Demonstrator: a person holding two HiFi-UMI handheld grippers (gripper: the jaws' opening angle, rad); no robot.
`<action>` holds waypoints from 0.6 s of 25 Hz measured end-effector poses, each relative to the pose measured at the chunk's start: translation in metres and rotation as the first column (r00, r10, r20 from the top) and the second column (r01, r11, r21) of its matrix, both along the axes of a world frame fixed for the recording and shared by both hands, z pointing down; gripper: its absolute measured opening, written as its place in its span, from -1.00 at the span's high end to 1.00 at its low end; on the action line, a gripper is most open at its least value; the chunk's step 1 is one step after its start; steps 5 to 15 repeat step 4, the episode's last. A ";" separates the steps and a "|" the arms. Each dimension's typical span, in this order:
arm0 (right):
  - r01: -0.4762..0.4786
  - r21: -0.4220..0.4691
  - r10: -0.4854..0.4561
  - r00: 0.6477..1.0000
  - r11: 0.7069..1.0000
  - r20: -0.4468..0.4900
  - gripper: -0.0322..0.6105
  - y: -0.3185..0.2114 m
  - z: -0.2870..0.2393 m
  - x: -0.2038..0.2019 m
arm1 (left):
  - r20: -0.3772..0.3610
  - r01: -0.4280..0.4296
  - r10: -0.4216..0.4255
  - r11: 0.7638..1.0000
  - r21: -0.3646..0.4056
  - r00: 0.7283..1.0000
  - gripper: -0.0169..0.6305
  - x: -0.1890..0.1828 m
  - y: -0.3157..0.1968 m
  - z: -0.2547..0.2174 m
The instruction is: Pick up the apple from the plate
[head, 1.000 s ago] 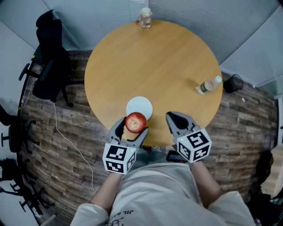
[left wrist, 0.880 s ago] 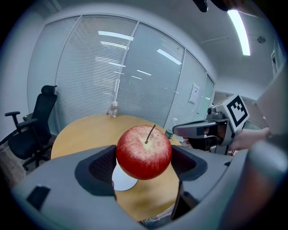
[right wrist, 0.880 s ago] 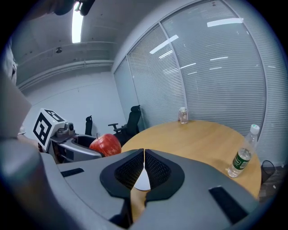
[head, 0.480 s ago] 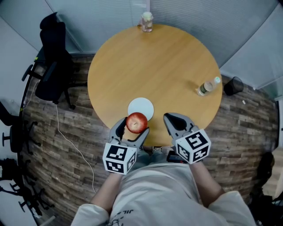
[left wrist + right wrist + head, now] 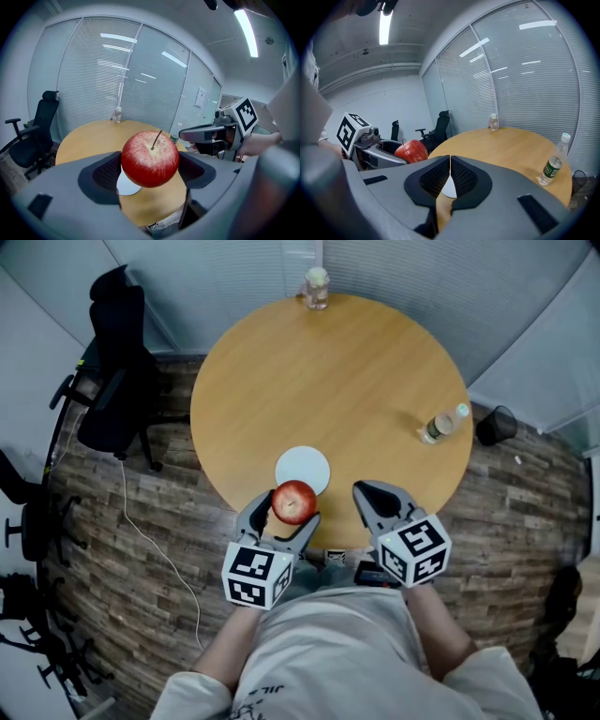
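- Apple (image 5: 150,158) is clamped across its mid-sides by the left gripper (image 5: 281,514), clear of the white plate (image 5: 304,465).
- Right gripper (image 5: 449,174): jaws pressed together, nothing held.
- Apple is judged firm, smooth-skinned, moderately heavy; bruising is risked w/ excess squeeze.

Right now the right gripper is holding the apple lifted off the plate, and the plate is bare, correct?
No, the left gripper holds the apple, jaws shut on it, as the left gripper view shows; the right gripper is shut and empty. The apple is off the plate, which is bare.
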State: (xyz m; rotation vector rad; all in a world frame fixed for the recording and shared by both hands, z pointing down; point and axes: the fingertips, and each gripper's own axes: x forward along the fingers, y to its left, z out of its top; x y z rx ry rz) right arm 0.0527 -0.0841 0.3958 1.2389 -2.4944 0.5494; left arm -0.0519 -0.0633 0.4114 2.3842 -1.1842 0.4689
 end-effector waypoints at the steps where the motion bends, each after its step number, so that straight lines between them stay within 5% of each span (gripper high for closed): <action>1: -0.003 -0.001 0.003 1.000 1.000 0.001 0.80 0.000 0.000 0.001 | 0.000 0.000 0.000 1.000 -0.001 1.000 -0.23 -0.001 0.000 0.000; 15: -0.008 -0.001 0.008 1.000 1.000 0.002 0.80 0.001 0.001 0.001 | 0.000 0.001 -0.001 1.000 -0.003 1.000 -0.23 -0.003 0.001 0.001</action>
